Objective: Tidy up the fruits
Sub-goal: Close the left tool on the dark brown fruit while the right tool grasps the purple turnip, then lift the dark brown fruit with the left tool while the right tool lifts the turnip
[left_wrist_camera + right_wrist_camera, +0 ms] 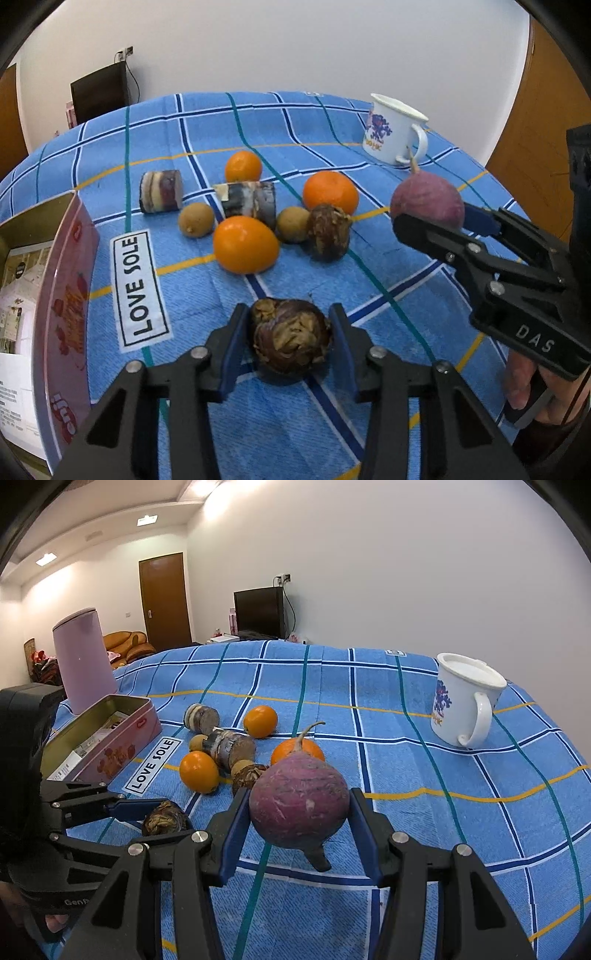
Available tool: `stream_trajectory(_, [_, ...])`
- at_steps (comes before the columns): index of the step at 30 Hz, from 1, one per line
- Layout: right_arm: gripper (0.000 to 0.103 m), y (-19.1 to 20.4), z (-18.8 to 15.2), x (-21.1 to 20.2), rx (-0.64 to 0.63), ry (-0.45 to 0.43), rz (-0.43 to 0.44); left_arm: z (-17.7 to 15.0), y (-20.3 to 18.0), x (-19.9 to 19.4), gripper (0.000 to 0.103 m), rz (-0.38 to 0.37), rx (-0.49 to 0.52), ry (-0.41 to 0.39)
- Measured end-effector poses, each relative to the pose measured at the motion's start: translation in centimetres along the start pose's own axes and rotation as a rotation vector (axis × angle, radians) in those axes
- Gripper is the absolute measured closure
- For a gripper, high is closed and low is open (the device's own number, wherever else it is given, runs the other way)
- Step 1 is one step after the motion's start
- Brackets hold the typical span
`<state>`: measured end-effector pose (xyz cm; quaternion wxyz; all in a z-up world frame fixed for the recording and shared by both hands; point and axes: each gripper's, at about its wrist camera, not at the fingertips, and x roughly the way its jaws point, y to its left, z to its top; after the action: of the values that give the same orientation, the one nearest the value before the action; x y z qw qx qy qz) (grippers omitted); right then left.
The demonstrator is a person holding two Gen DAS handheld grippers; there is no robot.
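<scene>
Left gripper clamped on brown water chestnut, bottom centre. Right gripper grips purple radish, "DAS" on its body. Tablecloth label reads "LOVE SOLE", centre left, beside pink tin.

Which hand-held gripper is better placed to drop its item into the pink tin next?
Left. The left hand-held gripper, around the brown bulb, sits beside the pink tin; the right hand-held gripper is farther away.
</scene>
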<state>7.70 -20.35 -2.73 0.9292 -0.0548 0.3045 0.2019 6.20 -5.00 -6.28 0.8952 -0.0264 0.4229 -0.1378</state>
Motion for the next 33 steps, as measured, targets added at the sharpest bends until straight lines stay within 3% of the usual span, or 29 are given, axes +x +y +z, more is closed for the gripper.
stream_trajectory(20, [0.049,0.6,-0.1,-1.2,-0.029,-0.060,0.030,-0.5,0.1,-4.0,0.058,0.095,0.003,-0.201])
stream_trajectory(33, [0.049,0.9,-0.4,-2.5,-0.050,-0.128,0.042,-1.1,0.3,-5.4,0.058,0.134,-0.011,-0.286])
